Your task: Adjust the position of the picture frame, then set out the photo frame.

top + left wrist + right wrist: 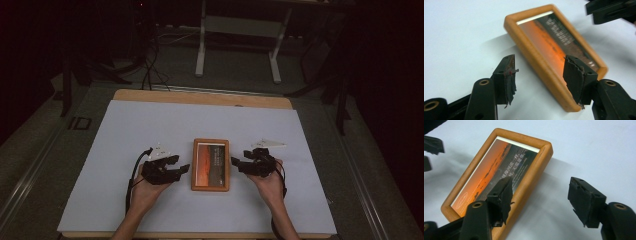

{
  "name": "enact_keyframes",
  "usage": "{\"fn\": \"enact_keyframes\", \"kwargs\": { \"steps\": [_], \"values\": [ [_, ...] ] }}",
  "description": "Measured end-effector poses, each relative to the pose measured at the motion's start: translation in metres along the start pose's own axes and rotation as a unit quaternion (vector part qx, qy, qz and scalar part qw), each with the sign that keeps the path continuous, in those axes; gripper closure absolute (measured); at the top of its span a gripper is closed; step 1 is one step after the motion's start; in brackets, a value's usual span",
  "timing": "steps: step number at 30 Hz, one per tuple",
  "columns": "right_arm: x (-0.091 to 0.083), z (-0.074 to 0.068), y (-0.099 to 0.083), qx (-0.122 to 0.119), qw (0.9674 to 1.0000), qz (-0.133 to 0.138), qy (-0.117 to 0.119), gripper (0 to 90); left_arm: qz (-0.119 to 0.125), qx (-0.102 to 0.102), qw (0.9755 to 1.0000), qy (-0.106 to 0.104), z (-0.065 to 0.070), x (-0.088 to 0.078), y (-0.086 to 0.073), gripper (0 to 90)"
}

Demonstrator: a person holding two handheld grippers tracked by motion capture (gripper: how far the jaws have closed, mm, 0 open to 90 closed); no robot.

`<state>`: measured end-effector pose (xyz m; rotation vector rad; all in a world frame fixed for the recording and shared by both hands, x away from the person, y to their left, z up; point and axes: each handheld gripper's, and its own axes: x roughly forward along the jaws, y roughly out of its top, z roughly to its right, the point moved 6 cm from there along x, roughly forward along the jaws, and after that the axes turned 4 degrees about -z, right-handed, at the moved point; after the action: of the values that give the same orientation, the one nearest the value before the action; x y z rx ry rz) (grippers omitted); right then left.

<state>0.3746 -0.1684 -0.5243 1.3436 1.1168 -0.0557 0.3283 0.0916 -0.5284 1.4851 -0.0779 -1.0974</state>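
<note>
Lying on a white sheet (150, 125), a wooden picture frame (210, 164).

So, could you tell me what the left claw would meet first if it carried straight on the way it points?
Probably the wooden picture frame: the open left claw points at its near long edge, apparently slightly above it.

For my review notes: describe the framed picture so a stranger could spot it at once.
On the white sheet covering the table, look near the middle, between the left gripper and right gripper. The picture frame lies flat there: orange-brown rounded wood around a sunset photo with white lettering.
</note>
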Motion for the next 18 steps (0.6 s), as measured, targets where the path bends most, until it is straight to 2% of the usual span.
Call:
{"fn": "enact_keyframes", "kwargs": {
  "steps": [3, 9, 13, 15, 18],
  "values": [
    [-0.002, -0.001, 0.001, -0.007, 1.0000, -0.002, 0.002, 47.0, 0.004, 0.008, 0.9999, 0.007, 0.003, -0.003, 0.000, 44.0],
    [-0.003, -0.002, 0.006, -0.011, 0.9999, -0.001, -0.004, 48.1, 0.001, 0.014, 0.9999, 0.001, 0.008, -0.005, -0.001, 45.1],
    [-0.001, -0.004, 0.011, -0.031, 0.9993, -0.009, -0.019, 49.6, 0.001, 0.019, 0.9998, 0.008, 0.010, -0.006, -0.003, 45.2],
    [0.001, -0.008, 0.013, -0.044, 0.9987, -0.011, -0.025, 52.4, 0.002, 0.012, 0.9999, -0.006, 0.011, -0.007, -0.004, 47.8],
    [0.007, -0.012, 0.017, -0.058, 0.9980, -0.012, -0.024, 59.0, -0.002, 0.017, 0.9998, -0.007, 0.013, -0.007, -0.007, 49.0]
  ]
}}
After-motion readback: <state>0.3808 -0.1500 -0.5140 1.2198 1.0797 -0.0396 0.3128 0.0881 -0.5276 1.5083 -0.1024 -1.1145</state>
